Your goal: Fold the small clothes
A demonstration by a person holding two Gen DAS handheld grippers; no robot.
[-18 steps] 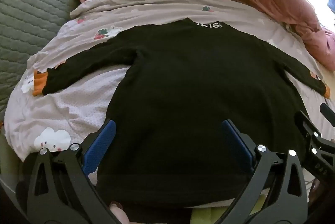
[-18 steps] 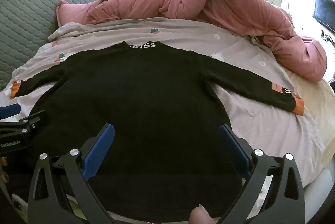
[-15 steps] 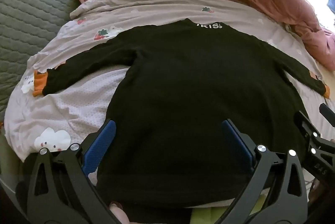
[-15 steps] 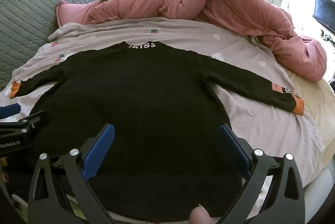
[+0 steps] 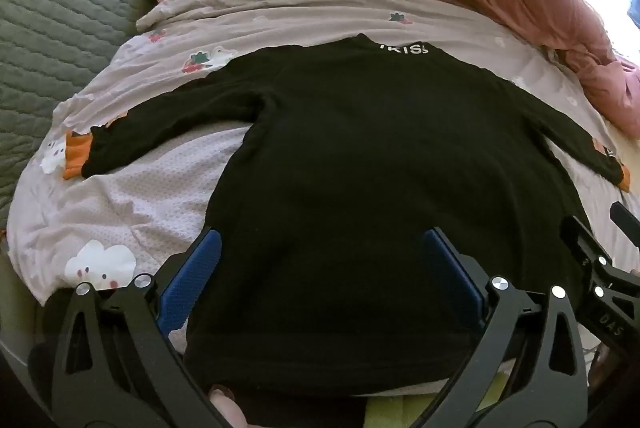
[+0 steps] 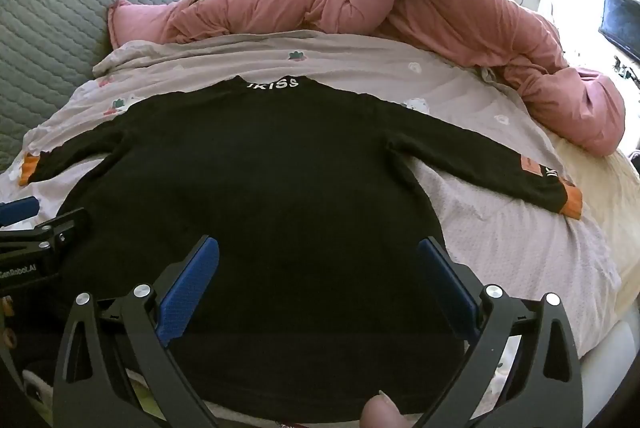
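Bed sheet: black sweater flat, sleeves spread.

The sweater collar is showing "IKISS" in white. The left hand-held gripper, seen from the right wrist, is bearing "GenRobot.AI"; the right hand-held gripper is showing "DAS".

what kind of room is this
Most likely a bedroom: the black sweater lies spread on a bed's printed sheet, with a bunched pink duvet and a quilted grey headboard behind.
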